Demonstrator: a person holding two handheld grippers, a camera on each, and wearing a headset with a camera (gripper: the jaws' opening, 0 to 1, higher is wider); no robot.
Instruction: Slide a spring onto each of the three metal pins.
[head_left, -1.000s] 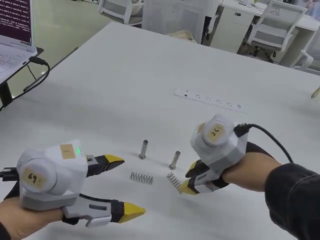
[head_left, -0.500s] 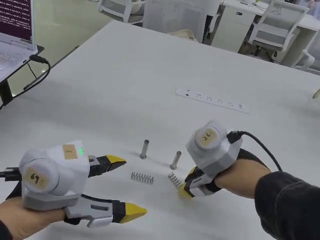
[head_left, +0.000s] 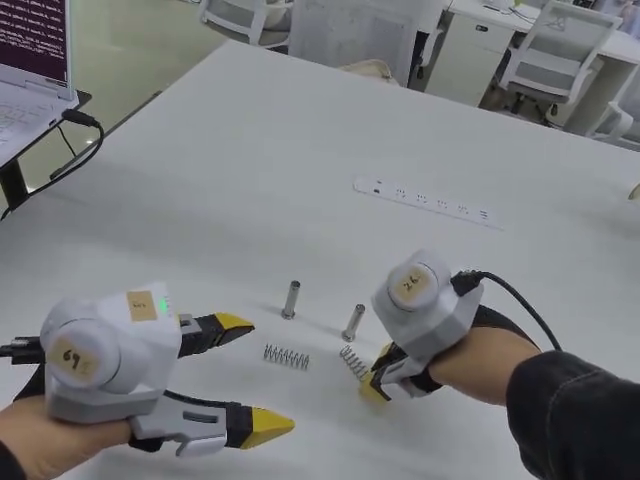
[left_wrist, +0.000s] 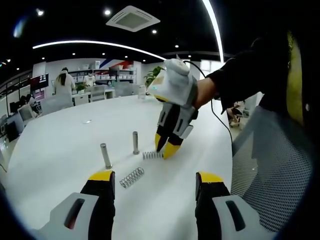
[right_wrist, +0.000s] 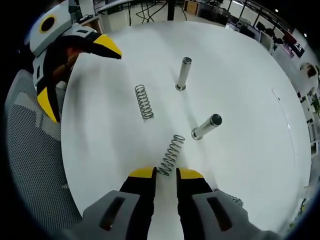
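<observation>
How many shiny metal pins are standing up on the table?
2. The left pin stands ahead of the left gripper; the right pin stands beside the spring at the right gripper's tips. More may be hidden.

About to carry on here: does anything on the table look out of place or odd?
Nothing looks bent or spilled. The left pin and right pin stand upright; the left spring and right spring lie flat on the table. One oddity: I count two pins, the task names three.

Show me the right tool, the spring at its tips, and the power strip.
Right tool (right_wrist: 166, 173): right gripper view, midway between its fingertips.
Spring at its tips (right_wrist: 170, 154): right gripper view, middle coils.
Power strip (head_left: 425, 201): head view, middle of its top face.
</observation>
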